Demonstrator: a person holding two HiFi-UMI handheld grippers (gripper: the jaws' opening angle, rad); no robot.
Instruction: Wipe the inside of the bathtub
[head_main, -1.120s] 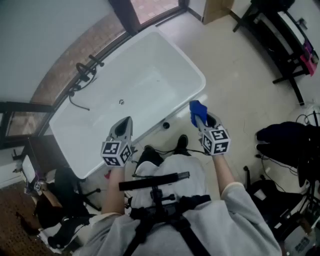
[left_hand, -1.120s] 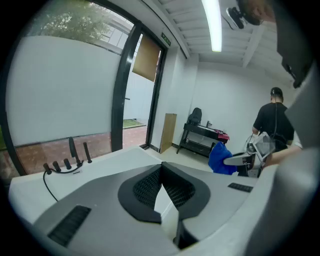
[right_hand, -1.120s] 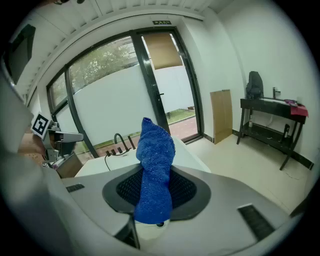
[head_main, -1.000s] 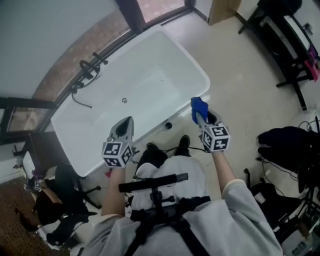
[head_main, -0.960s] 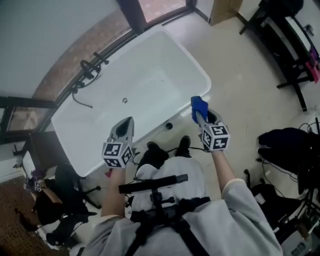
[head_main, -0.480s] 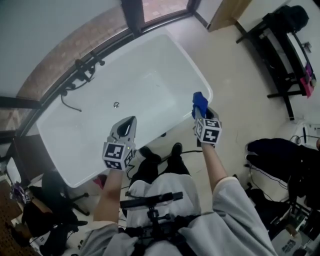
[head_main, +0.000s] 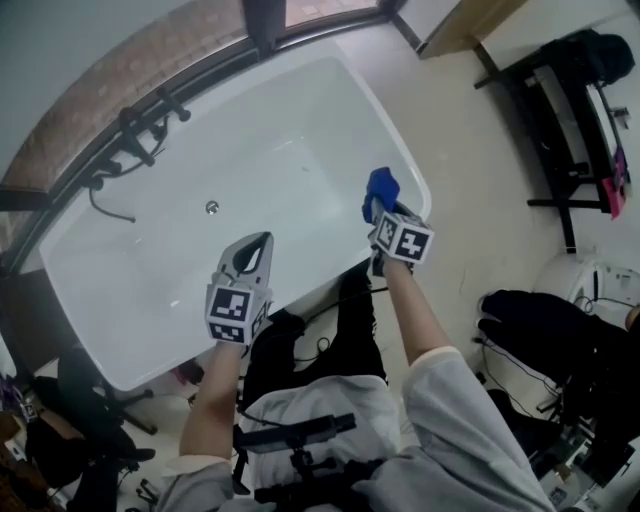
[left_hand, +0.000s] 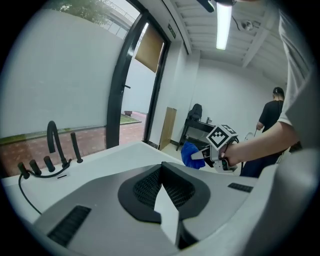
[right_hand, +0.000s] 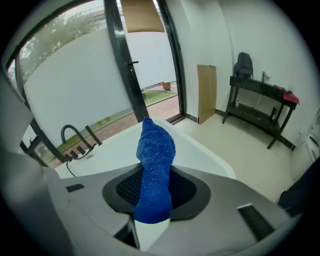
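Note:
The white bathtub (head_main: 262, 140) lies ahead of me with its drain (head_main: 212, 207) near the middle. A dark faucet (head_main: 138, 128) stands on its far rim, and the same faucet (right_hand: 75, 136) shows in the right gripper view. My right gripper (head_main: 384, 207) is shut on a blue cloth (head_main: 379, 185) and hangs over the tub's near right rim. That cloth (right_hand: 156, 155) sticks up from between the jaws. My left gripper (head_main: 257, 246) is shut with nothing in it, above the tub's near rim. In the left gripper view (left_hand: 162, 172) the blue cloth (left_hand: 190, 154) shows to the right.
A black table (head_main: 565, 95) stands at the right on the tiled floor, with dark bags (head_main: 545, 325) nearer me. A brown panel (right_hand: 206, 92) leans on the wall beyond the tub. A person (left_hand: 272, 107) stands in the background. Dark window frames (head_main: 262, 18) run behind the tub.
Both grippers have come forward toward the tub. The right gripper with the cloth has gone from over the floor beside the tub to over its near rim.

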